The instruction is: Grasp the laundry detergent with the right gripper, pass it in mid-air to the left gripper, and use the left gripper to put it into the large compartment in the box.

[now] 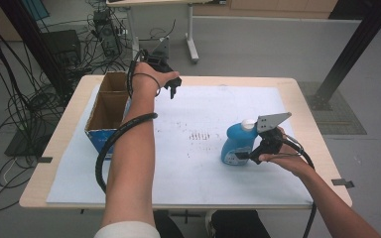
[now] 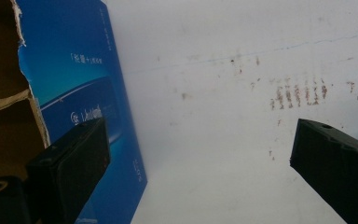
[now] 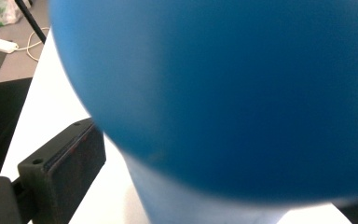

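Observation:
A blue detergent bottle (image 1: 235,144) with a white cap (image 1: 248,124) stands upright on the right part of the white mat (image 1: 203,163). My right gripper (image 1: 244,156) is open at its lower right side. In the right gripper view the blurred bottle (image 3: 223,93) sits very close between the jaws of my right gripper (image 3: 214,177), and the left jaw stands just beside its wall. My left gripper (image 1: 172,89) hangs open over the mat's far edge, by the far right corner of a cardboard box (image 1: 106,106). The left gripper (image 2: 200,172) has nothing between its jaws.
The open brown box has blue printed sides (image 2: 74,93) and an inner divider, and it stands at the table's left. The mat (image 2: 223,93) carries faint reddish marks in its middle. Cables and a black frame post (image 1: 349,49) stand on the floor behind the table.

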The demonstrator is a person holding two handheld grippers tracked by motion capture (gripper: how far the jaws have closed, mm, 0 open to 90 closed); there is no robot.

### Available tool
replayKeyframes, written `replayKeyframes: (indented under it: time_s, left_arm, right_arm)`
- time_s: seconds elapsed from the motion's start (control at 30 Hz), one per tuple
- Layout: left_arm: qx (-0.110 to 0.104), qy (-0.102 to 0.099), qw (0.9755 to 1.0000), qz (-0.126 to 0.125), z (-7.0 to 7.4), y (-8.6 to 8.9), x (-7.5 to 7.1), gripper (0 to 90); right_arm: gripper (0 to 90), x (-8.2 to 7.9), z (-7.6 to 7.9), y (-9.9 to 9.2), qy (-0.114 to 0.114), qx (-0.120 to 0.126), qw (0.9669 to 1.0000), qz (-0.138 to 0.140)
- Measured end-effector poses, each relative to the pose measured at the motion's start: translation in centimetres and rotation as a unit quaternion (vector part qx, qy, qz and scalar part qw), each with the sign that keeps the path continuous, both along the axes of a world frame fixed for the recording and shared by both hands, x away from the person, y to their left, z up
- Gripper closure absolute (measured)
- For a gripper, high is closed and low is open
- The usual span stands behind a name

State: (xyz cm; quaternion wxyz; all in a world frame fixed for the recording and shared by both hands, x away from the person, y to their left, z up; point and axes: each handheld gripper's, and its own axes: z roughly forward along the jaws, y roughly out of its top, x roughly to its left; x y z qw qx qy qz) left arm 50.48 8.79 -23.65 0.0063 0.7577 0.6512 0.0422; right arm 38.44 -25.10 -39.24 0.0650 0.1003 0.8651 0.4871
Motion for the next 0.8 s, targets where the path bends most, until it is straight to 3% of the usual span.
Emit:
replayKeyframes:
  time_s: [0.8]
  left_arm:
    - [0.002,0.001,1.0,0.001,-0.04,0.17,-0.05,5.4]
  right_arm:
    - [9.7,0.08,0.04,0.12,-0.005,-0.004,1.0,0.002]
